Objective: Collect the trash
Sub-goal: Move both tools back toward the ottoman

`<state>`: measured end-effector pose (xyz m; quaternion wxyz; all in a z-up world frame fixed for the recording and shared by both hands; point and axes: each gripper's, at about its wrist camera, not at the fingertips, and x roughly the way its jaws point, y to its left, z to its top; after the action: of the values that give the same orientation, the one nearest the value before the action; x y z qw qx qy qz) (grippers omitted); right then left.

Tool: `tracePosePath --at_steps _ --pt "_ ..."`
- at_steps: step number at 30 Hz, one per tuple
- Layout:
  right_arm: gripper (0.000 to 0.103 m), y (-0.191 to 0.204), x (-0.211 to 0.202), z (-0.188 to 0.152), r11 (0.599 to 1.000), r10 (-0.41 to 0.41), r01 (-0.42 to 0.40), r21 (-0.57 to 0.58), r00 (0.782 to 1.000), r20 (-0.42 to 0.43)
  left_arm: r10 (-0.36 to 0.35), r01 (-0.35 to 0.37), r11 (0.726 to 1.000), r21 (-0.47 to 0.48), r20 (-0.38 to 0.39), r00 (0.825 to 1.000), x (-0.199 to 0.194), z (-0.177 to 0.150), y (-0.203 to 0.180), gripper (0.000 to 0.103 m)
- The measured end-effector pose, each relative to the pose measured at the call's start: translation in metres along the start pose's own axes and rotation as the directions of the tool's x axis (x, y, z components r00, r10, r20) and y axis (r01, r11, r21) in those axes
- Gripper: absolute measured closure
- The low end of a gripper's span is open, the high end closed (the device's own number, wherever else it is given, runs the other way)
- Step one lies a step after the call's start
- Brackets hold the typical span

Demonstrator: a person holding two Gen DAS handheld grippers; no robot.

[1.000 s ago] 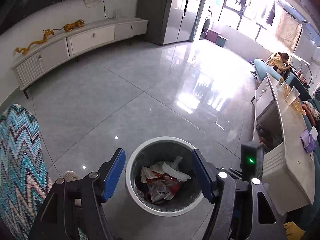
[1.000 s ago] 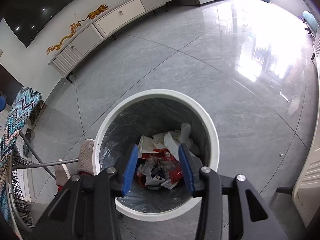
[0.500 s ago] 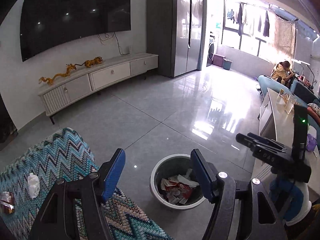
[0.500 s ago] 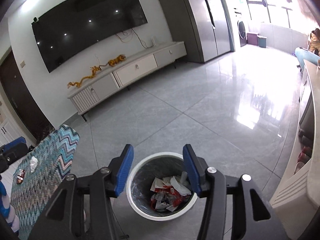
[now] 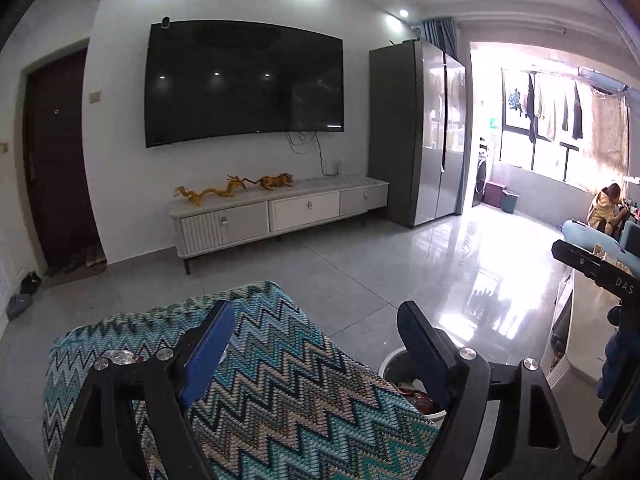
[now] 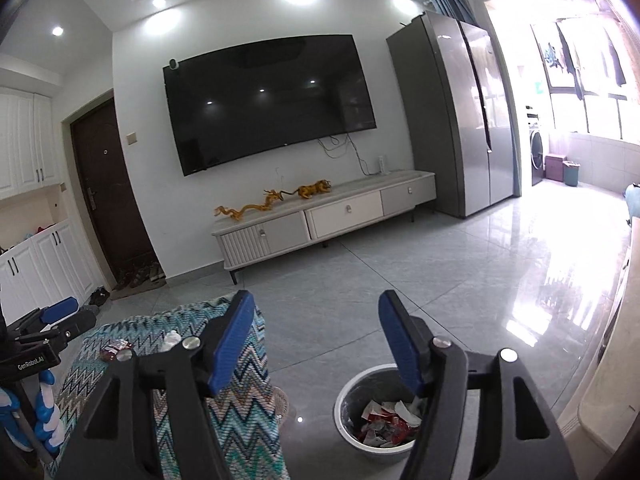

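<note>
Left wrist view: the left gripper [image 5: 316, 344] is seen with jaws spread wide, just opened further, nothing between them, above the zigzag cloth [image 5: 280, 392] in the lower centre. Right wrist view: the right gripper [image 6: 316, 340] is likewise parted and empty, its jaws just widened. The bin [image 6: 378, 412] stands upright at lower right, mouth upward, with crumpled red and white trash [image 6: 386, 424] inside. Two small scraps, a wrapper [image 6: 115, 349] and a tissue [image 6: 171, 340], lie on the cloth at lower left; their long axes cannot be told.
</note>
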<state>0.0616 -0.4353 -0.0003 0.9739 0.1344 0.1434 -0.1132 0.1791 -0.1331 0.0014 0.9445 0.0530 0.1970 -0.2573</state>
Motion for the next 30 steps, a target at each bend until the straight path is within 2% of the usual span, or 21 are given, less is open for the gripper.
tracePosePath --at_steps 3,9,16,20,22,25,28,30 --pt "0.04 0.028 -0.018 0.007 0.998 0.038 -0.037 -0.047 0.999 0.031 0.037 -0.036 0.999 -0.036 0.033 0.999 -0.026 -0.006 0.026 0.016" --pt "0.035 0.081 -0.04 0.02 0.984 0.133 -0.123 -0.13 0.988 0.073 0.115 -0.106 0.989 -0.1 0.082 0.99 -0.061 -0.017 0.069 0.016" --pt "0.034 0.128 -0.028 0.014 0.957 0.23 -0.218 -0.193 0.972 0.041 0.191 -0.175 0.973 -0.148 0.103 0.976 -0.086 -0.034 0.102 0.015" --pt "0.033 0.145 -0.014 0.004 0.942 0.263 -0.255 -0.216 0.965 0.008 0.24 -0.222 0.96 -0.17 0.093 0.966 -0.086 -0.045 0.117 0.013" --pt "0.02 0.152 -0.007 0.001 0.938 0.269 -0.263 -0.228 0.963 -0.005 0.271 -0.254 0.952 -0.173 0.084 0.959 -0.083 -0.048 0.123 0.012" --pt "0.015 0.16 0.006 -0.005 0.932 0.281 -0.277 -0.235 0.96 -0.017 0.314 -0.3 0.939 -0.166 0.068 0.947 -0.076 -0.051 0.134 0.01" --pt "0.007 0.167 0.024 -0.006 0.929 0.29 -0.286 -0.235 0.957 -0.019 0.329 -0.316 0.931 -0.185 0.044 0.943 -0.066 -0.053 0.153 0.01" --pt "0.005 0.172 0.039 -0.009 0.923 0.314 -0.311 -0.227 0.949 -0.025 0.35 -0.339 0.921 -0.193 0.028 0.936 -0.055 -0.054 0.167 0.01"
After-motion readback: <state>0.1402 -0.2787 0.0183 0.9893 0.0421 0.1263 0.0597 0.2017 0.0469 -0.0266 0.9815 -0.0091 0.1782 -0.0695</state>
